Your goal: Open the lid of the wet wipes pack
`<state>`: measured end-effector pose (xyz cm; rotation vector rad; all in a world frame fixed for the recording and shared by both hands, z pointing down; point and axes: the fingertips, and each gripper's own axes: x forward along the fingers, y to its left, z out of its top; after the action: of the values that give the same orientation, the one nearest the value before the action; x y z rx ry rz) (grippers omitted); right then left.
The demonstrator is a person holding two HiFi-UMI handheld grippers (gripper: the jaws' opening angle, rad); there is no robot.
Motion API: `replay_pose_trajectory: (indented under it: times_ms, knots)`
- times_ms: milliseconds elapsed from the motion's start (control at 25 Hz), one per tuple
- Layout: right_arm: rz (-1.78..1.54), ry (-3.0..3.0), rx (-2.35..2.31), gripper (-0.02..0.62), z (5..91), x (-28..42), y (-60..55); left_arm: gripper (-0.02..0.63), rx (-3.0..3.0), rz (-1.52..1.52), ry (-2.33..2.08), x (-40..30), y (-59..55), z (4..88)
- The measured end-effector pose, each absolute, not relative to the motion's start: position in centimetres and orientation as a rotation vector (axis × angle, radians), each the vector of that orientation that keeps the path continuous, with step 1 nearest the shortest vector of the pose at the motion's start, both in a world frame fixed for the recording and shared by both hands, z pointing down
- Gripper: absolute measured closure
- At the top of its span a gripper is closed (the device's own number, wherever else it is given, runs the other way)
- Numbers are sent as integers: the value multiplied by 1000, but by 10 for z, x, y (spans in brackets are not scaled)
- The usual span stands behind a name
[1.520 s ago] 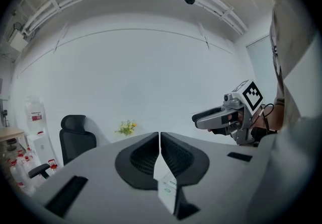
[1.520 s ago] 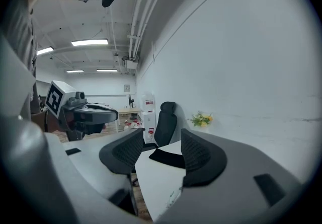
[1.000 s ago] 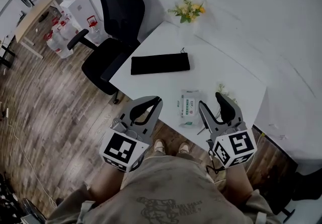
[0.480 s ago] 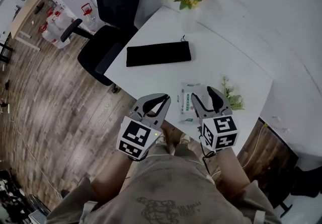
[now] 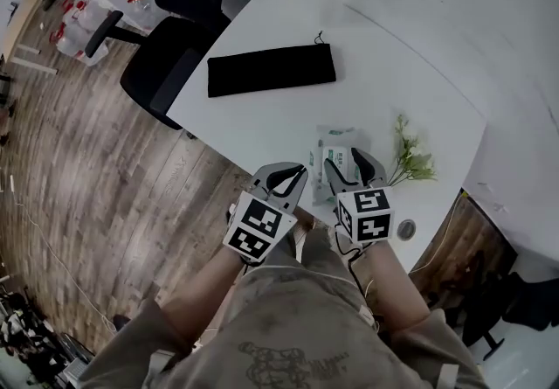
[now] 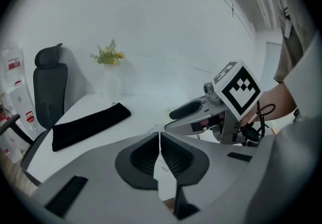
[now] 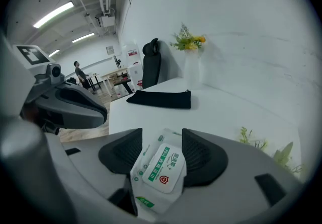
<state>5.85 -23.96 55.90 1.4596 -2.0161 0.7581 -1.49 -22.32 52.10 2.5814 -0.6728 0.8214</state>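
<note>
The white, green-printed wet wipes pack [image 5: 330, 141] lies flat near the front edge of the white table [image 5: 262, 125], and its rounded white flip lid [image 7: 163, 167] is shut. The right tongs [image 7: 162, 132] hang just over it, released, with a pad on either side of the lid. The left tongs [image 6: 160, 137] are clenched on nothing, just beside. This looks like the approach. Next, a tip must catch the lid's lip. A second ago the right tongs stood beside the pack, nearer the person.
</note>
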Motion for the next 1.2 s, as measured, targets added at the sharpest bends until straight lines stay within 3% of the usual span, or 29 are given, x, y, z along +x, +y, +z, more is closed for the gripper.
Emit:
replay_pose_trajectory:
  times_ms: [520, 1200]
  knots:
    - [735, -1874, 1333, 341, 633, 42, -229, 580, 2358, 956, -489, 5, -201, 636]
    - [637, -1810, 1433, 344, 636, 48, -227, 584, 2291, 1022, -492, 16, -201, 665]
